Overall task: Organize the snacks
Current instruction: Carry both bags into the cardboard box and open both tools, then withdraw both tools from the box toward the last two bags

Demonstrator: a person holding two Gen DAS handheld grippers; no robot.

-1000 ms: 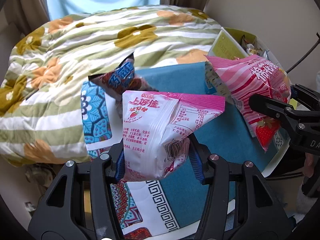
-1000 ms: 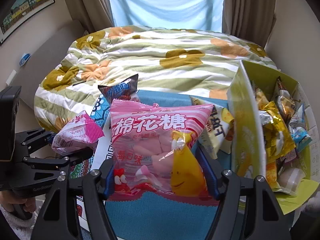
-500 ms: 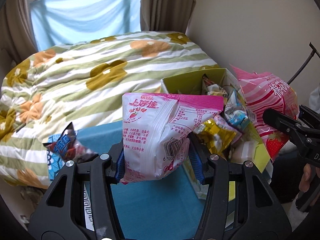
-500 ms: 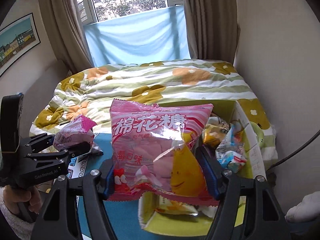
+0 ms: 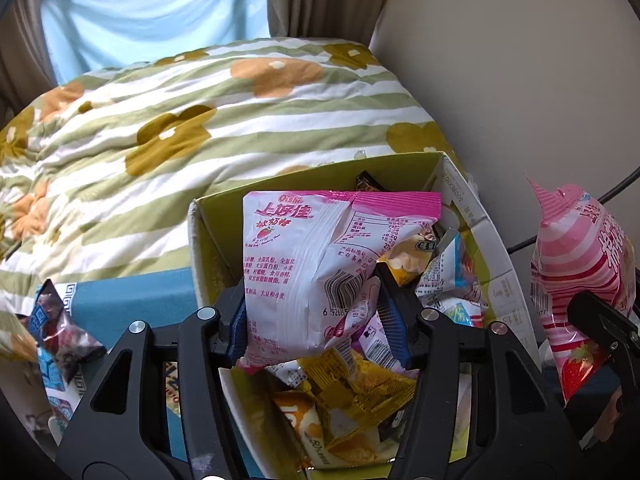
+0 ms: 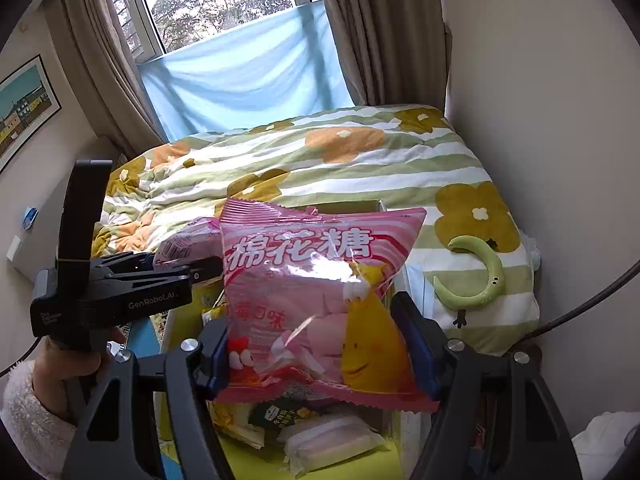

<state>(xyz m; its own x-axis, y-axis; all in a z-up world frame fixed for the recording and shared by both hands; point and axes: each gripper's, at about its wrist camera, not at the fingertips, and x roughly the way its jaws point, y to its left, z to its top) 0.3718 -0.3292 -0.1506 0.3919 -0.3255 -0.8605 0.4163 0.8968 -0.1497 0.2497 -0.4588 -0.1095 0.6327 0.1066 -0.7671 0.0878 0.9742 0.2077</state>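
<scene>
Over the box [image 5: 472,208]: left gripper [image 5: 316,316], jaws just been opening, white bag [image 5: 320,264] between pads, grip uncertain. Right gripper [image 6: 320,344] clamped on pink bag [image 6: 316,300], above the box too.

Each camera rides behind its own claw, looking steeply down along the fingers. The left view sits close above the box [image 5: 472,216], bed [image 5: 200,120] beyond its claw. The right view looks the same way, box [image 6: 360,205] below. Both share box, bed, and each other's claw off to one side.
</scene>
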